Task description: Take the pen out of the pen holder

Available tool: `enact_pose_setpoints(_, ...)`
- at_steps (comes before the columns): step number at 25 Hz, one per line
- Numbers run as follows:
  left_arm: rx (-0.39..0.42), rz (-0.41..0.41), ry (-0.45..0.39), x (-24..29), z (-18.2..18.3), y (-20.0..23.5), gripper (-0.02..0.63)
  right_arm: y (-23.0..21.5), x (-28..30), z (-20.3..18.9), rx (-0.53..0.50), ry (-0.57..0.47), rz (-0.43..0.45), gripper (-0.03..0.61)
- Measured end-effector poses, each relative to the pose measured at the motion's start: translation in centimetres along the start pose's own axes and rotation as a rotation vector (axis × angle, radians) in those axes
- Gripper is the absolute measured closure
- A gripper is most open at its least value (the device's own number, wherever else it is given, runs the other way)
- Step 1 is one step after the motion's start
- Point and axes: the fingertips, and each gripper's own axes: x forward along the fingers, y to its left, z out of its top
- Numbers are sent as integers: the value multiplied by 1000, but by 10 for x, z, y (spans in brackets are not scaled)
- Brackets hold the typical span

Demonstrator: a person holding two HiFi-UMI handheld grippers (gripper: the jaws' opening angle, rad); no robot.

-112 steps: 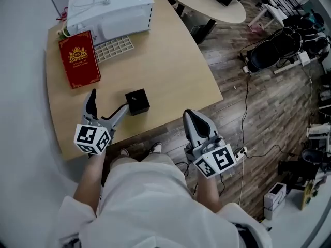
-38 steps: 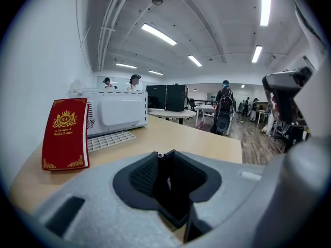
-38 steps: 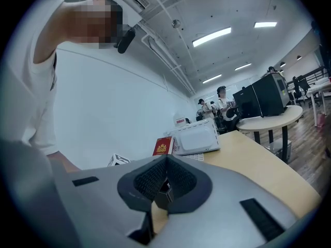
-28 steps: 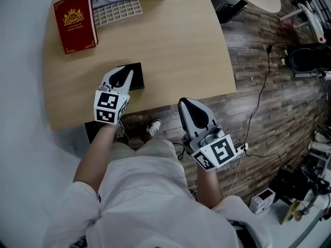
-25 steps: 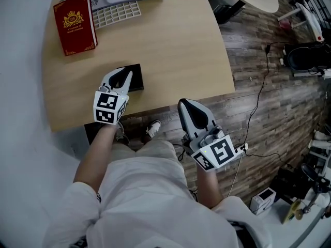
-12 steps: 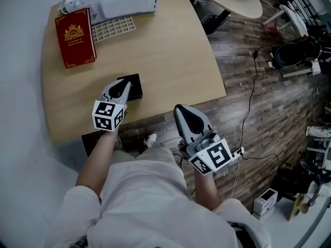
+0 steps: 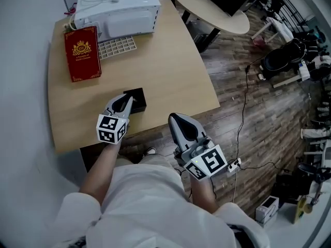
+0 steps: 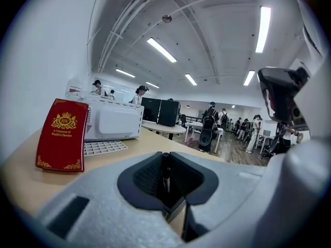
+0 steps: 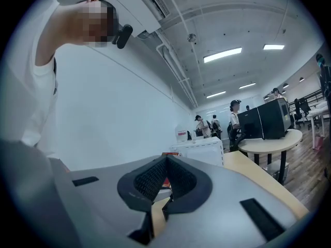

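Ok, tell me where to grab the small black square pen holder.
Probably across two opposite flat side walls of the black square pen holder, coming down from above on its right side: it stands upright, and the left gripper, shut on the thin dark pen, overhangs its left.

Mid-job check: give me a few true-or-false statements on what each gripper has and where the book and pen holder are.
1. The left gripper's jaws are closed on a thin dark pen. True.
2. The right gripper is holding the red book. False: its jaws are together with nothing between them, and the book lies flat on the table.
3. The red book lies next to the white appliance at the far end of the table. True.
4. The black pen holder stands on top of the red book. False: it stands on bare table near the front edge, well apart from the book, right by the left gripper.
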Motion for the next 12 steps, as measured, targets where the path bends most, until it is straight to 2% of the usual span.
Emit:
enact_pose_setpoints(8,3,-51,-94,-29,47,0,560,13,4,11,-22,-8,-10,578)
enact_pose_setpoints(12,16,-45,-158,-48,79,9,560,17,12,20,-24,-29,-2,578)
